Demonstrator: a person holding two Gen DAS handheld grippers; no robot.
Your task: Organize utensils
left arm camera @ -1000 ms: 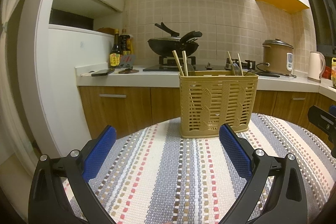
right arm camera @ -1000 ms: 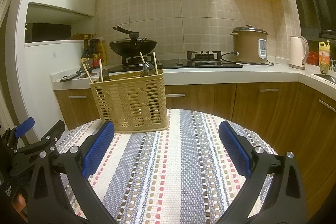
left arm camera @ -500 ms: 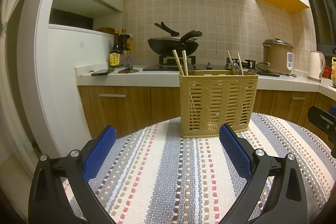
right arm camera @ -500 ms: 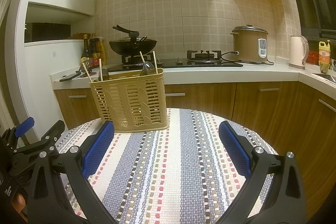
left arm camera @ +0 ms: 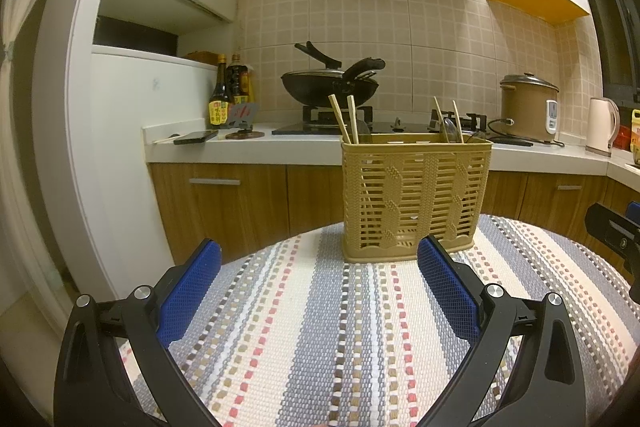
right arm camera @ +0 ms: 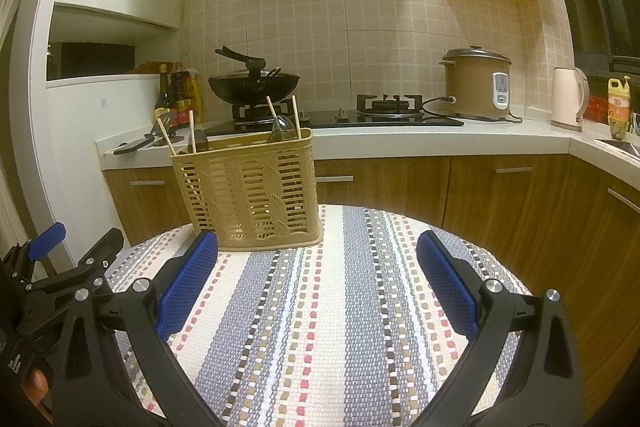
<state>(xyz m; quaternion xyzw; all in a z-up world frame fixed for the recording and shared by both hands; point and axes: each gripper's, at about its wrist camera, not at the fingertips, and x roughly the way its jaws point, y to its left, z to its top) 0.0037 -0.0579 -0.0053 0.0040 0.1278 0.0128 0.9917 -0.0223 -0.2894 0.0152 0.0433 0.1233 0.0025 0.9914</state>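
A tan plastic utensil basket [left arm camera: 414, 197] stands upright at the far edge of a round table with a striped cloth [left arm camera: 320, 327]. Wooden chopsticks [left arm camera: 344, 123] and dark spoons stick out of both ends of it. It also shows in the right wrist view [right arm camera: 248, 193], left of centre. My left gripper [left arm camera: 320, 279] is open and empty, low over the cloth just short of the basket. My right gripper [right arm camera: 318, 277] is open and empty, to the right of the basket. The left gripper's body [right arm camera: 52, 275] shows at the right view's left edge.
Behind the table runs a kitchen counter [left arm camera: 256, 147] with a wok [left arm camera: 328, 87] on the stove, sauce bottles [left arm camera: 224, 95], a rice cooker [right arm camera: 476, 83] and a kettle [right arm camera: 568, 99]. Wooden cabinets stand below the counter. The table's edge curves round close behind the basket.
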